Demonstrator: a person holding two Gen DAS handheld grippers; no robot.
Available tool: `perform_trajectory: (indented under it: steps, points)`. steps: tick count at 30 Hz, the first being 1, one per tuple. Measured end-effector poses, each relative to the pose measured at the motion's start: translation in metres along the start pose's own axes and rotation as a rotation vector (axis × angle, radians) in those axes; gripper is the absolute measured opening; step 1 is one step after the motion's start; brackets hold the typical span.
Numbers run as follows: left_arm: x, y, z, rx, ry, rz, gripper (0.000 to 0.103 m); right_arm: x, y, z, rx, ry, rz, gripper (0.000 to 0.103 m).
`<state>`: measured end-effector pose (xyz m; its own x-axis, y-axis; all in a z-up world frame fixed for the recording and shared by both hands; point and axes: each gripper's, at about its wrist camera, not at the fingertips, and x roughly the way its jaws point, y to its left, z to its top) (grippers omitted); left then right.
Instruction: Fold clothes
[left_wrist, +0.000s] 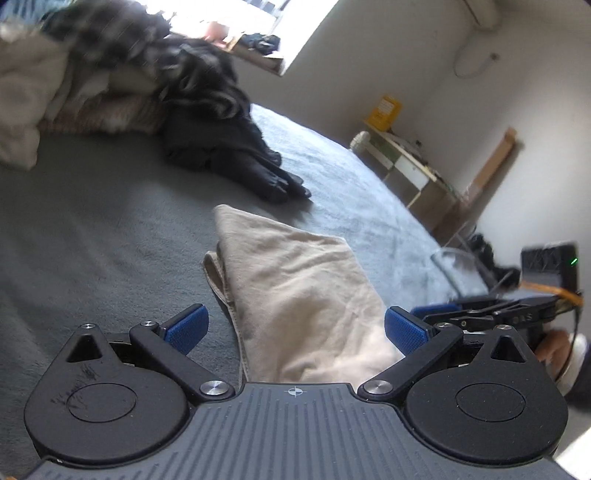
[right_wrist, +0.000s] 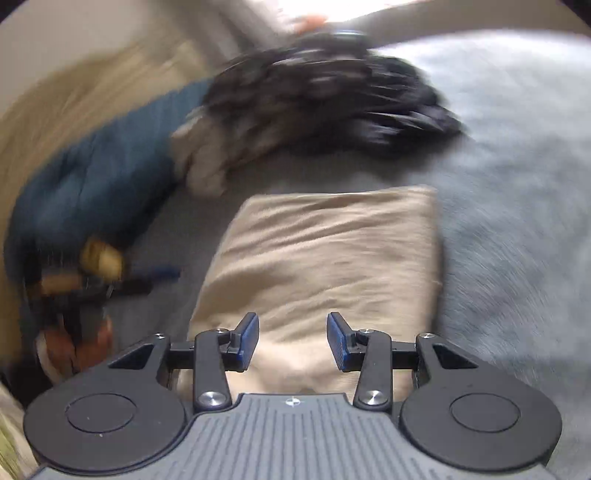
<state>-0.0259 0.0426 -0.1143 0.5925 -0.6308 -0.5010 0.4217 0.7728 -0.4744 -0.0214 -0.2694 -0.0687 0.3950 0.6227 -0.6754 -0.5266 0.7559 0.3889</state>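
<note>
Beige cloth fills the lower middle of my left wrist view: the folded garment lies on the grey bed cover, straight ahead of my left gripper and under the gap between its fingers. Its jaws stand wide apart and hold nothing; neither blue pad presses the cloth. The fold's long axis runs from the bottom centre of the frame up toward the middle, leaning left. A dark heap of unfolded clothes sits beyond it, upper left, well apart. My right gripper shows at the right edge.

From the right wrist view, the folded garment is a neat block in the centre, reaching up the frame from between my fingers. My right gripper is partly open and empty over its near edge. The dark pile lies above it in frame, blurred. I judge both hands about equally near the fold, so the pile is the farther reach.
</note>
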Motion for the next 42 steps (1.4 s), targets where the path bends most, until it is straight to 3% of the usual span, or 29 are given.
perform_trajectory:
  steps: [5, 7, 10, 12, 14, 18, 23, 25, 27, 30, 31, 34, 39, 42]
  points:
    - [-0.004, -0.021, -0.016, 0.118, 0.025, 0.016, 0.100, 0.025, 0.061, -0.019, -0.308, 0.092, -0.012, 0.040]
    - [-0.006, -0.025, -0.021, 0.141, 0.037, 0.012, 0.099, 0.038, 0.071, -0.028, -0.372, 0.145, -0.039, 0.023]
    - [-0.008, -0.020, -0.032, 0.105, 0.080, 0.028, 0.099, 0.038, 0.079, -0.040, -0.410, 0.190, -0.022, 0.019]
    - [-0.004, -0.005, -0.038, -0.005, 0.120, 0.043, 0.094, 0.037, 0.083, -0.046, -0.428, 0.242, 0.019, 0.019]
    - [0.002, 0.018, -0.040, -0.168, 0.154, 0.048, 0.083, 0.036, 0.089, -0.051, -0.461, 0.284, 0.035, 0.019]
    - [0.013, 0.065, -0.039, -0.462, 0.151, 0.024, 0.071, 0.022, 0.091, -0.039, -0.437, 0.191, 0.049, 0.019]
    - [0.028, 0.094, -0.037, -0.657, 0.158, -0.046, 0.064, 0.035, 0.081, -0.015, -0.369, 0.070, -0.134, 0.021]
    - [0.034, 0.102, -0.041, -0.712, 0.178, -0.048, 0.058, 0.049, 0.073, -0.015, -0.324, 0.099, -0.111, 0.021]
    - [0.037, 0.110, -0.047, -0.753, 0.186, -0.054, 0.055, 0.063, 0.072, -0.027, -0.344, 0.202, -0.041, 0.021]
    - [0.033, 0.107, -0.039, -0.712, 0.190, -0.053, 0.055, 0.064, 0.089, -0.047, -0.505, 0.238, -0.032, 0.021]
    - [0.030, 0.104, -0.033, -0.671, 0.180, -0.041, 0.058, 0.061, 0.089, -0.046, -0.505, 0.235, -0.027, 0.021]
    - [0.031, 0.095, -0.012, -0.564, 0.143, -0.029, 0.069, 0.051, 0.081, -0.034, -0.457, 0.185, -0.017, 0.021]
    - [0.063, 0.098, 0.014, -0.519, 0.144, 0.009, 0.069, 0.050, 0.060, -0.013, -0.339, 0.078, -0.078, 0.021]
    - [0.085, 0.105, 0.017, -0.534, 0.144, 0.054, 0.070, 0.069, 0.050, -0.019, -0.306, 0.166, -0.057, 0.021]
